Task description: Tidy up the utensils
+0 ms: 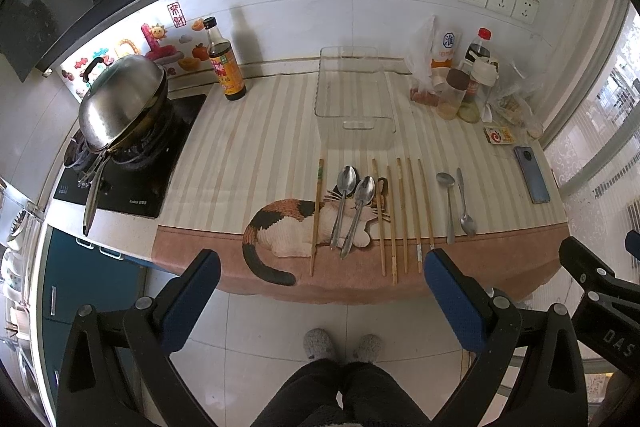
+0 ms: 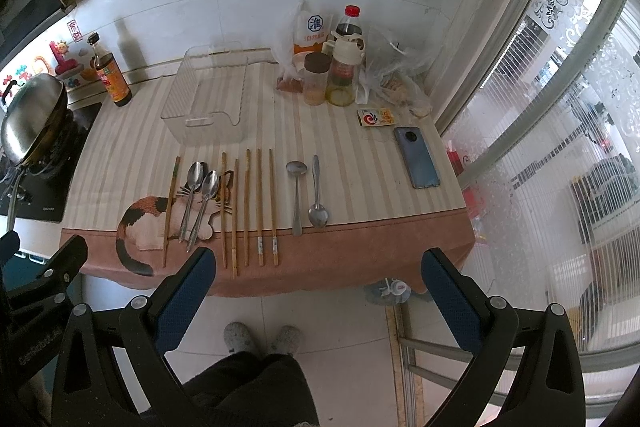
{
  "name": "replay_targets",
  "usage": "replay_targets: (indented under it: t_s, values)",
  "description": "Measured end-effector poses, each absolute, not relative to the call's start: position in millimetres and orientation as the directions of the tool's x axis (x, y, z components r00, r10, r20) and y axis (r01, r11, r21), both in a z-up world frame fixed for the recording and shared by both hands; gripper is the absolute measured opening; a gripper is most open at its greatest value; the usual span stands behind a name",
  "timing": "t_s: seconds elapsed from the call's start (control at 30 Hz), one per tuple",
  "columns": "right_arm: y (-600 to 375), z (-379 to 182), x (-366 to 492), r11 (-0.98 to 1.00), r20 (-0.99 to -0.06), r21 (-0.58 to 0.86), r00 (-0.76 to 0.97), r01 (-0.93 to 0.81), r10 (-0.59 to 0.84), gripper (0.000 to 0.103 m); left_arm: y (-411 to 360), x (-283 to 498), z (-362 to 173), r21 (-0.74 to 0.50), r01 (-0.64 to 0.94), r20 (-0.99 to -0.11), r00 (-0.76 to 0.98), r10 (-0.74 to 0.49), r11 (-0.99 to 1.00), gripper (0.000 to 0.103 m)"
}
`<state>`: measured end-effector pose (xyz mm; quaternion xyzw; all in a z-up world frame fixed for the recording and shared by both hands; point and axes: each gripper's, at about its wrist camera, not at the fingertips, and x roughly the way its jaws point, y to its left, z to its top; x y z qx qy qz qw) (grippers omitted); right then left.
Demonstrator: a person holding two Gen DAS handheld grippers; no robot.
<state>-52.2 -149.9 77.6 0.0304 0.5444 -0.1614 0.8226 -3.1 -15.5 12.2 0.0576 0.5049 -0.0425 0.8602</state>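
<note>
Right tool spread, empty, before spoons.

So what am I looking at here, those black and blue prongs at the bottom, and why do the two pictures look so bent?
Each picture comes from a wide-angle camera fixed on a tool that a person carries, one in each hand; the lens bends the view. The prongs are the two fingers of the left hand-held gripper and the right hand-held gripper. Both are open and hold nothing. The person stands at a counter covered by a striped cat-print cloth. On it lie six wooden chopsticks, four metal spoons, and behind them an empty clear plastic bin, probably where the utensils go. A wok, a sauce bottle and a phone are also there.
</note>
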Motion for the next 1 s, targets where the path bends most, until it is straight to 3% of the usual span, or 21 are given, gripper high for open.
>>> replay_targets:
  t_s: [0.5,0.63,0.83,0.9,0.97,1.0]
  values:
    - [-155.1,76.7,-41.7,0.945,-0.905,-0.119,0.359,0.304,-0.23,0.103,-22.2,6.9,13.7,0.051,0.133,-0.875,0.483,-0.02,0.99,0.103]
    - [-168.5,69.0,-30.7,0.942,-0.895,-0.051,0.404,0.331,-0.19,0.103,-24.5,27.2,9.3,0.034,0.13,-0.85,0.525,-0.04,0.991,0.103]
    - [-197.5,33.6,-15.0,0.924,-0.888,0.021,0.432,0.382,-0.159,0.103,-13.3,69.4,-25.4,0.141,0.055,-0.809,0.582,0.083,0.988,0.103]
    - [-208.2,15.7,-9.0,0.917,-0.895,0.027,0.418,0.399,-0.155,0.097,-9.6,78.2,-44.1,0.17,0.042,-0.815,0.567,0.117,0.985,0.103]
    - [-217.7,-1.9,-3.0,0.912,-0.906,0.042,0.401,0.409,-0.138,0.078,-6.9,89.5,-63.2,0.179,0.041,-0.831,0.541,0.128,0.983,0.103]
    - [-222.0,-10.7,-0.6,0.91,-0.911,0.049,0.392,0.411,-0.127,0.074,-6.8,99.6,-78.5,0.18,0.049,-0.851,0.509,0.131,0.982,0.103]
